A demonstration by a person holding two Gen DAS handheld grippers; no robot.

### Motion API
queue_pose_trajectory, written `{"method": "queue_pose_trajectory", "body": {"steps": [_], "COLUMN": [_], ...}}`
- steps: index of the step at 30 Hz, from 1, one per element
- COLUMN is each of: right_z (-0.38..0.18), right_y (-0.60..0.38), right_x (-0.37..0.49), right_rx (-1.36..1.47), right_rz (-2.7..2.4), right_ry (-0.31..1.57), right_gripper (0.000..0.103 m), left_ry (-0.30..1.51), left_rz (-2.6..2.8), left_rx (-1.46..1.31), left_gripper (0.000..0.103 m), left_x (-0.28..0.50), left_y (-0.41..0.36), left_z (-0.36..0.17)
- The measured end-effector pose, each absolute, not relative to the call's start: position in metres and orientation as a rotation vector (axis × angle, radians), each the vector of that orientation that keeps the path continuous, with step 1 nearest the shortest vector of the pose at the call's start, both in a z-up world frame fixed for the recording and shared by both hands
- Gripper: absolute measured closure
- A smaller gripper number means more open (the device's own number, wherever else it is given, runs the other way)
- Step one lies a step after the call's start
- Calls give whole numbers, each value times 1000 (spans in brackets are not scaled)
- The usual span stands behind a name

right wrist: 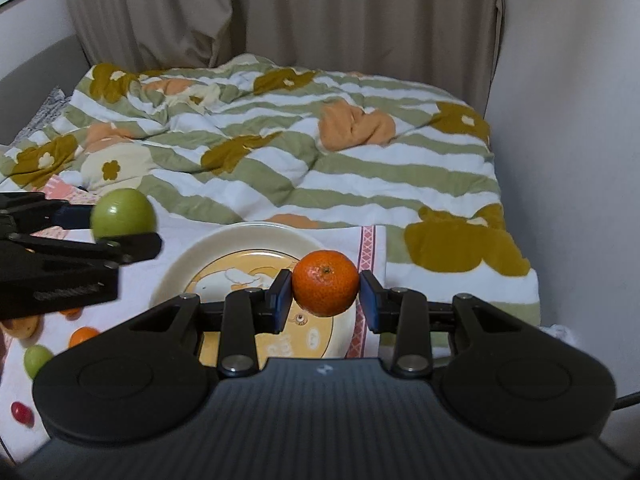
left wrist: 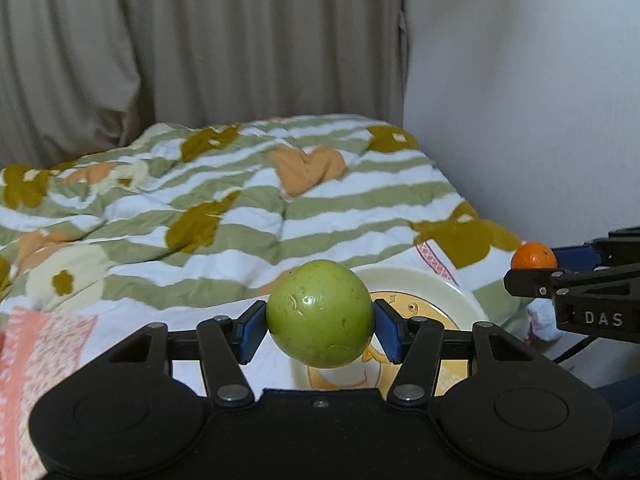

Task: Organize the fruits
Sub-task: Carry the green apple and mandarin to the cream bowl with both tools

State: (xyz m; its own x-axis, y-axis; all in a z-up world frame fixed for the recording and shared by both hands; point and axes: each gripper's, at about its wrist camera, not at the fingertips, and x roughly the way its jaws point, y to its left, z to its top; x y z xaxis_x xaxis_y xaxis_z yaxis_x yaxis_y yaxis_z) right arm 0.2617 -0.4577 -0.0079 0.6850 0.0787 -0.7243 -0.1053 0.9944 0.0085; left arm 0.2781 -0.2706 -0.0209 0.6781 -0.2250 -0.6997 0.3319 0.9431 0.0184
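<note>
So both grippers are loaded right now. The left gripper [left wrist: 320, 330] has its blue pads clamped on a round, glossy green apple [left wrist: 319, 314], and the right gripper [right wrist: 325, 300] is pinching a small dimpled orange mandarin [right wrist: 325, 282] at its widest part. Both fruits hang just above a cream ceramic plate with a yellow cartoon print [right wrist: 188, 258], which looks like the drop spot.

To do this bit well, probably lower each fruit until it nearly sits on the plate before letting go. They're round, so a drop from height could send them rolling off the rim, and the plate sits on soft bedding that may tip.

Under the plate is a white cloth with a pink patterned border [right wrist: 367, 240], spread over a rumpled green-and-white striped quilt with mustard flowers [right wrist: 360, 168]. More loose fruit [right wrist: 38, 358] waits lower left. Beige curtains [right wrist: 280, 12] and a plain wall sit behind.
</note>
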Motion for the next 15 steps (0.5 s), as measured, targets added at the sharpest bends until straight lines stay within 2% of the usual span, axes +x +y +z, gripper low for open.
{"method": "queue_pose_trajectory", "body": {"steps": [15], "right_z": [-52], "right_y": [-476], "right_x": [308], "right_rx": [22], "right_rz": [61], "right_ry": [915], "right_gripper": [52], "left_ry": [872], "left_rz": [-446], "left_rx": [257], "left_gripper": [42], "left_x": [340], "left_y": [-309], "left_z": [-94]}}
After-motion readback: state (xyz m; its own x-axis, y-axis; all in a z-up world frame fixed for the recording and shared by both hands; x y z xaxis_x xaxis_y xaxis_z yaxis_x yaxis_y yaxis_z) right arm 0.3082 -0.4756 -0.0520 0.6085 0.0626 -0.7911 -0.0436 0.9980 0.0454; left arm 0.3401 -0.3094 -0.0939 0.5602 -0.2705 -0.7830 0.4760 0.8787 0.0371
